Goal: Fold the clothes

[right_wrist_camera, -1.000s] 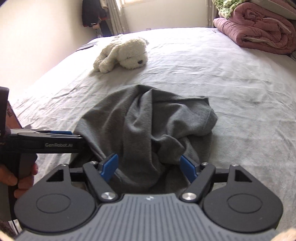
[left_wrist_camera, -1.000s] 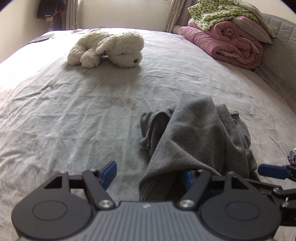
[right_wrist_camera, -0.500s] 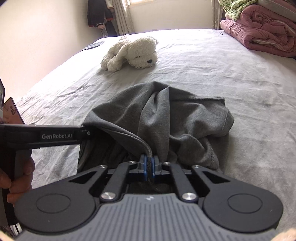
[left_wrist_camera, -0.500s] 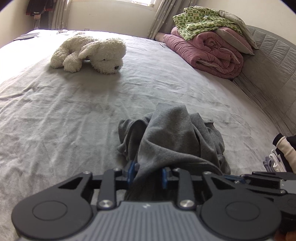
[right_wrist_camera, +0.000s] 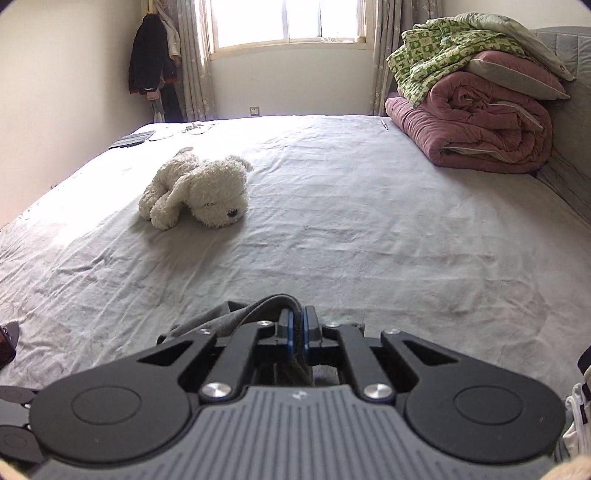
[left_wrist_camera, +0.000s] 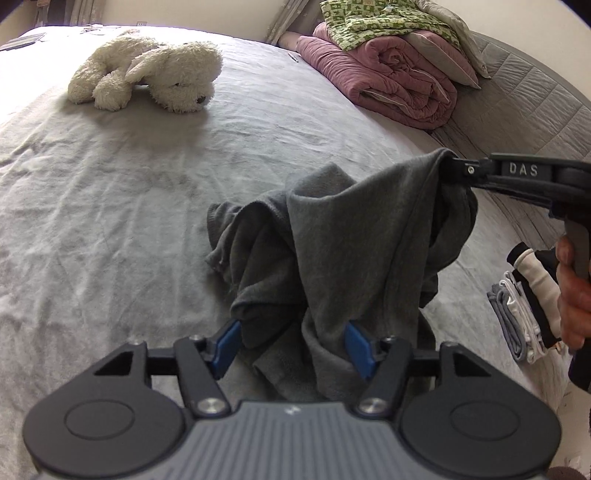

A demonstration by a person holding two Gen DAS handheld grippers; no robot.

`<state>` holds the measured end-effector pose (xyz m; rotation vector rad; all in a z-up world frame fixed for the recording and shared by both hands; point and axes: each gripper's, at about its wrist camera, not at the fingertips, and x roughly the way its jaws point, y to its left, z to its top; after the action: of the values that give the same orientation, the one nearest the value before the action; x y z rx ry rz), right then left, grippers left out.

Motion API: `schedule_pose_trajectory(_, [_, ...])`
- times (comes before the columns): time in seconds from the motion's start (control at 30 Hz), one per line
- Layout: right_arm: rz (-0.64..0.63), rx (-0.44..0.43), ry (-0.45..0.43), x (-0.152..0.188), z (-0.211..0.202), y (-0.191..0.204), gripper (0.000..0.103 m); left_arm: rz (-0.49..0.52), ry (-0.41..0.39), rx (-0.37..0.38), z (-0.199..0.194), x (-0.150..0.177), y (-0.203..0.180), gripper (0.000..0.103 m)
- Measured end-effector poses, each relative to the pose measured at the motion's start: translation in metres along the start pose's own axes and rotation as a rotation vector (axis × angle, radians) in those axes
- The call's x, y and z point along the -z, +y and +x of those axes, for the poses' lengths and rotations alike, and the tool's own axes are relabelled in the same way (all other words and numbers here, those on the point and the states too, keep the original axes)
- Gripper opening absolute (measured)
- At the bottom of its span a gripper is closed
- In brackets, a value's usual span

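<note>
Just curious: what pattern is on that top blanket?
Green and white blocks on the top blanket, clearest from the right wrist.

I'm working in a bedroom in someone's home: a wide bed (right_wrist_camera: 369,229) under a wrinkled pale grey sheet fills nearly the whole right wrist view. A cream plush dog (right_wrist_camera: 195,190) lies left of centre on it, and at upper right a rolled pink quilt (right_wrist_camera: 476,133) carries a green patterned blanket (right_wrist_camera: 439,51). At the top I see a curtained window (right_wrist_camera: 288,22), with dark coats (right_wrist_camera: 147,59) hanging in the upper left corner.
</note>
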<state>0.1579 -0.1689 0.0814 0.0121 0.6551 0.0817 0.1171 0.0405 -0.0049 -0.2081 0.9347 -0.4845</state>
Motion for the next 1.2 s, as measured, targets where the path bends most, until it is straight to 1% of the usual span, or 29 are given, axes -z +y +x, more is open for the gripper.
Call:
schedule_pose_trajectory(0.2, [-0.028, 0.060, -0.009, -0.031, 0.022, 0.002, 0.006, -0.023, 0.004, 0.009, 0.001, -0.002, 0.002, 0.064])
schedule_pose_trajectory(0.3, [-0.037, 0.092, -0.008, -0.044, 0.034, 0.001, 0.006, -0.022, 0.001, -0.008, 0.001, -0.003, 0.002, 0.065])
schedule_pose_trajectory(0.4, [-0.036, 0.121, -0.011, -0.053, 0.045, -0.002, 0.006, -0.015, 0.005, -0.041, 0.003, -0.004, 0.003, 0.065])
schedule_pose_trajectory(0.57, [-0.050, 0.175, 0.011, -0.057, 0.068, -0.006, 0.006, -0.004, 0.007, -0.091, 0.006, -0.005, 0.005, 0.065])
schedule_pose_trajectory(0.67, [-0.033, 0.196, 0.044, -0.052, 0.084, -0.013, 0.006, -0.002, 0.006, -0.109, 0.006, -0.006, 0.007, 0.064])
schedule_pose_trajectory(0.83, [0.045, 0.180, 0.091, -0.039, 0.097, -0.027, 0.008, -0.005, -0.002, -0.140, 0.008, -0.008, 0.012, 0.064])
schedule_pose_trajectory(0.87, [0.063, 0.173, 0.091, -0.037, 0.096, -0.029, 0.015, -0.011, -0.004, -0.145, 0.009, -0.009, 0.014, 0.064])
schedule_pose_trajectory(0.9, [0.073, 0.166, 0.090, -0.036, 0.094, -0.032, 0.016, -0.015, -0.005, -0.149, 0.009, -0.009, 0.015, 0.064])
schedule_pose_trajectory(0.97, [0.094, 0.143, 0.092, -0.033, 0.088, -0.038, 0.021, -0.018, -0.007, -0.159, 0.010, -0.009, 0.016, 0.064])
schedule_pose_trajectory(1.03, [0.106, 0.132, 0.086, -0.031, 0.080, -0.043, 0.045, -0.020, -0.015, -0.167, 0.012, -0.009, 0.017, 0.065])
schedule_pose_trajectory(1.07, [0.109, 0.128, 0.080, -0.030, 0.076, -0.046, 0.047, -0.022, -0.020, -0.169, 0.013, -0.010, 0.018, 0.064])
schedule_pose_trajectory(1.2, [0.141, 0.127, 0.068, -0.025, 0.057, -0.056, 0.046, -0.038, -0.048, -0.181, 0.016, -0.012, 0.022, 0.063])
